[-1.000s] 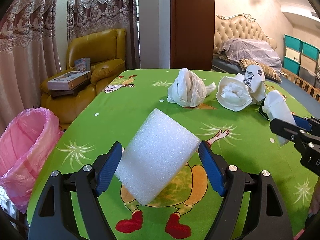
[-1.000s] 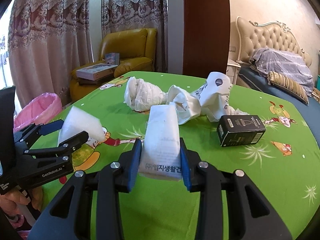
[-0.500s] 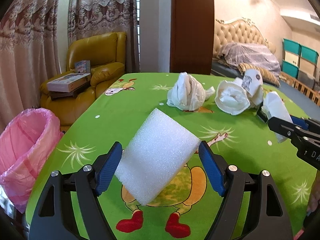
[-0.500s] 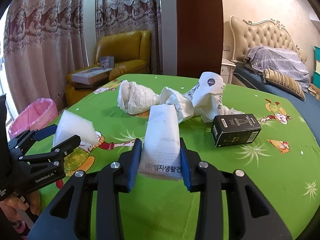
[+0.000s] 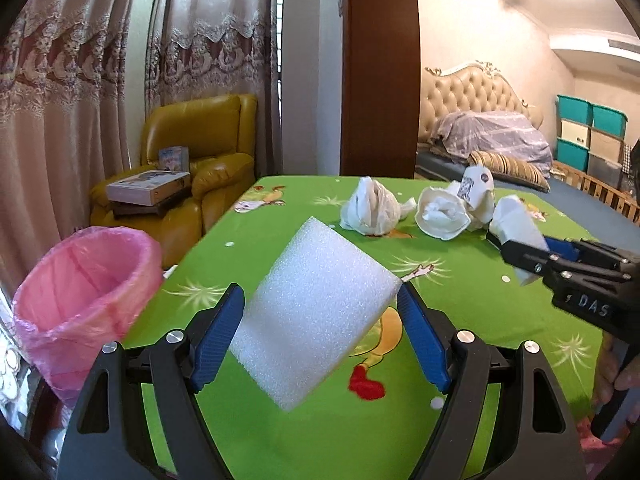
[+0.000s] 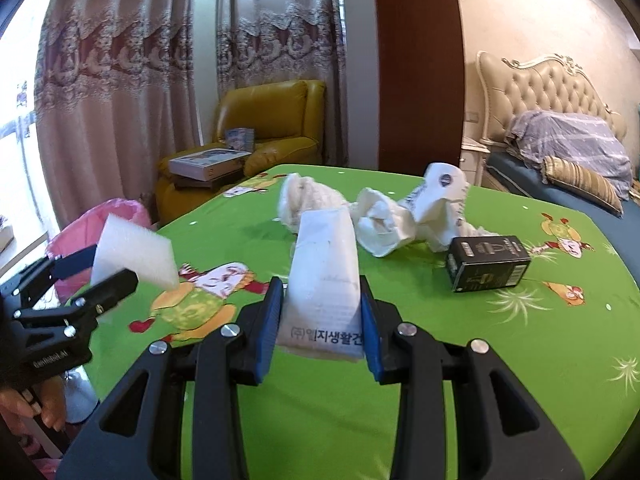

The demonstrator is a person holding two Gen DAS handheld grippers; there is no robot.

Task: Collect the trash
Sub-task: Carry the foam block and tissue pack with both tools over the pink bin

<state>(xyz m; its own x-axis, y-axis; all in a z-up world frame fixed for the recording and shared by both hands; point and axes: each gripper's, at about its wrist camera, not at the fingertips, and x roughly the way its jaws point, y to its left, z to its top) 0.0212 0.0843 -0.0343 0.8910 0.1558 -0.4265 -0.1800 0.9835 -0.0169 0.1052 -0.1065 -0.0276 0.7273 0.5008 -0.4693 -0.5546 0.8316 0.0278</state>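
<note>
Over the green counter (image 5: 256, 440), the left claw (image 5: 320, 334) pinches a foam block (image 5: 316, 312) and the right claw (image 6: 322, 314) a white packet (image 6: 326, 276). Swing each toward ten o'clock until squarely above the pink-lined bin (image 5: 84, 280), then let go.

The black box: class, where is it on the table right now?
In the right wrist view the black box lies on the green tablecloth, right of centre, just beyond and right of the crumpled white wrappers.
</note>
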